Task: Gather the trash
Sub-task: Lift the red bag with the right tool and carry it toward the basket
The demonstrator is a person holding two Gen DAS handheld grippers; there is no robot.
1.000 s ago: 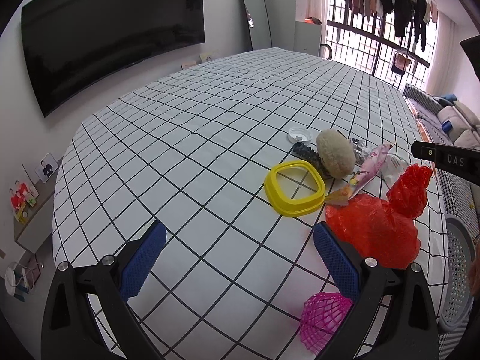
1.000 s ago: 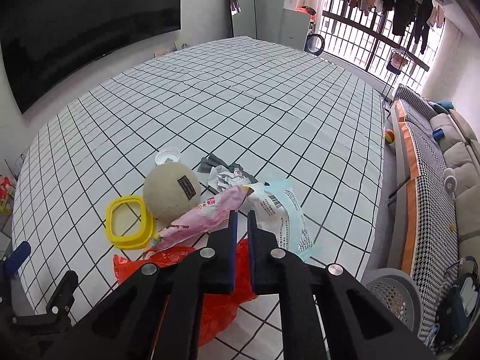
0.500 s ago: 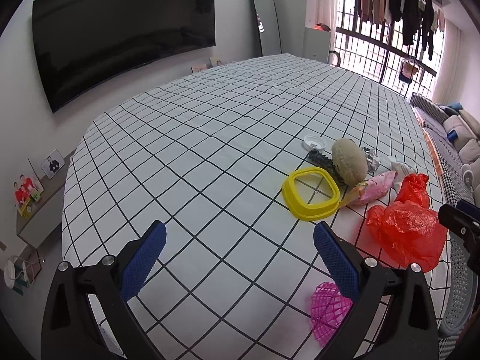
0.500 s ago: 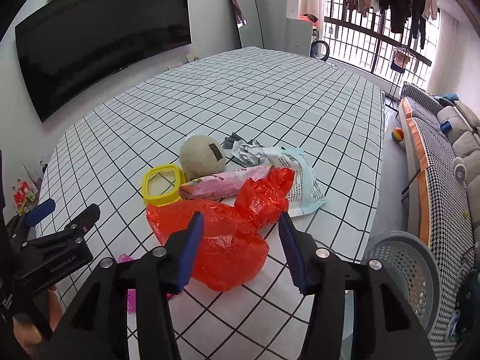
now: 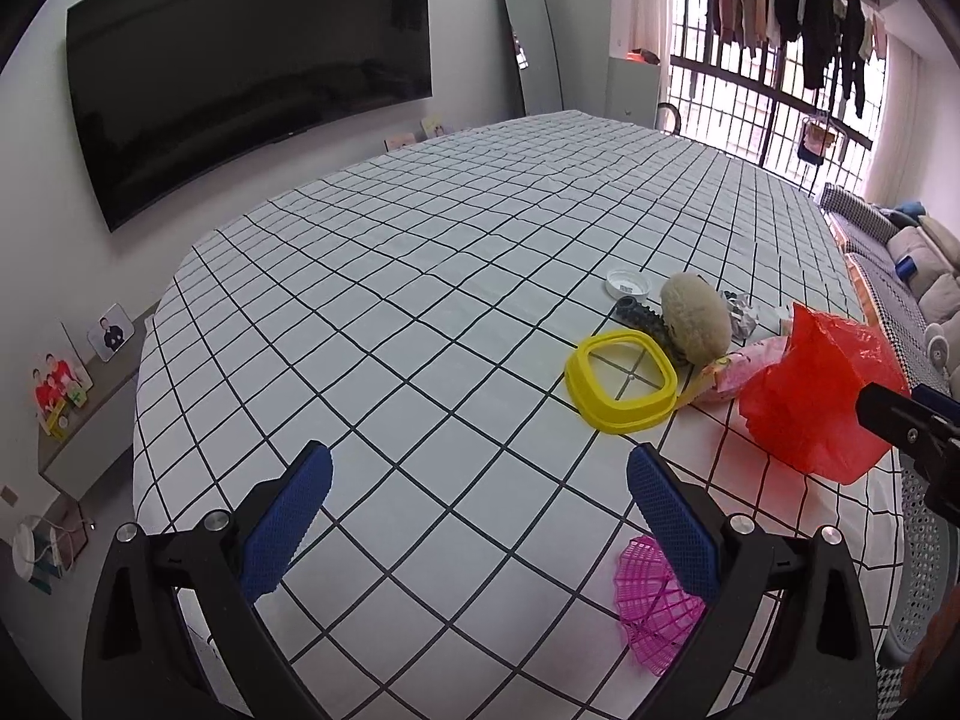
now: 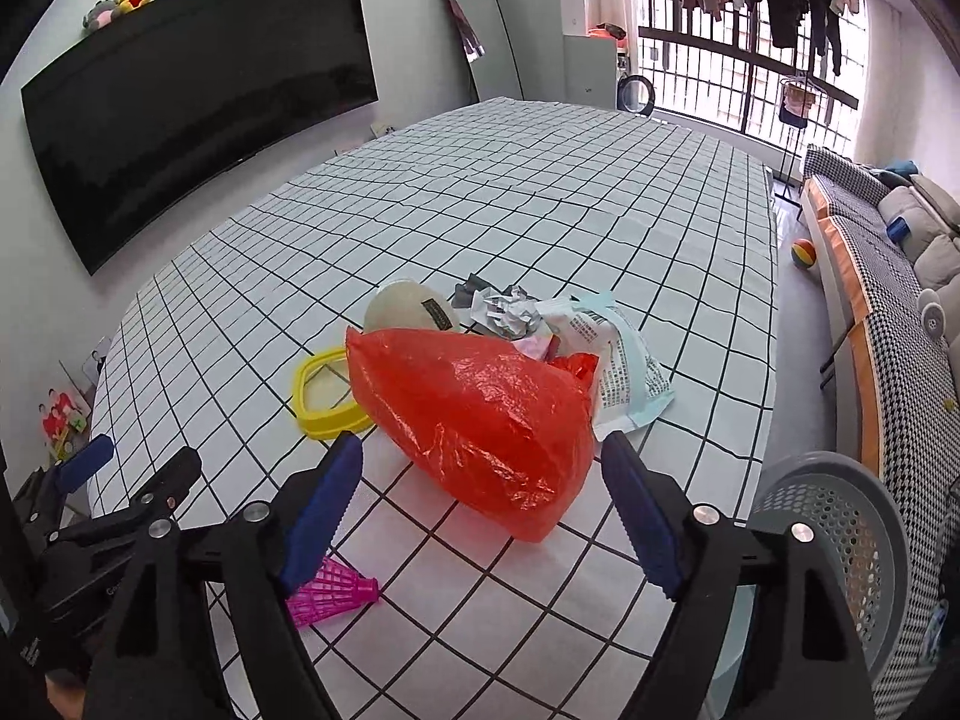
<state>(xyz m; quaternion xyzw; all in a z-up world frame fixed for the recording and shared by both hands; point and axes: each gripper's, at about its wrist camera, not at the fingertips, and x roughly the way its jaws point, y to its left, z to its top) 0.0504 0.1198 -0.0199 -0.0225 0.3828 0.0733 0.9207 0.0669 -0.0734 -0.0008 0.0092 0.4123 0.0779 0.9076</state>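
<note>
A red plastic bag (image 6: 480,420) lies on the checked table (image 6: 540,192), just ahead of my open, empty right gripper (image 6: 480,510). Behind it are a beige ball (image 6: 408,309), a yellow ring frame (image 6: 321,396), crumpled foil (image 6: 504,312) and a white-blue wrapper (image 6: 618,366). A pink shuttlecock (image 6: 330,594) lies near the front edge. In the left wrist view my left gripper (image 5: 474,522) is open and empty, with the yellow frame (image 5: 621,381), ball (image 5: 696,318), red bag (image 5: 810,396) and shuttlecock (image 5: 654,600) to its right.
A grey perforated bin (image 6: 840,546) stands on the floor off the table's right front corner. A white cap (image 5: 627,285) and a black toothed piece (image 5: 645,324) lie beside the ball. A sofa (image 6: 888,252) runs along the right. A TV (image 6: 198,90) hangs on the left wall.
My right gripper opened, let go of the red bag and drew back. The bag dropped onto the table. My left gripper drew back a little.
</note>
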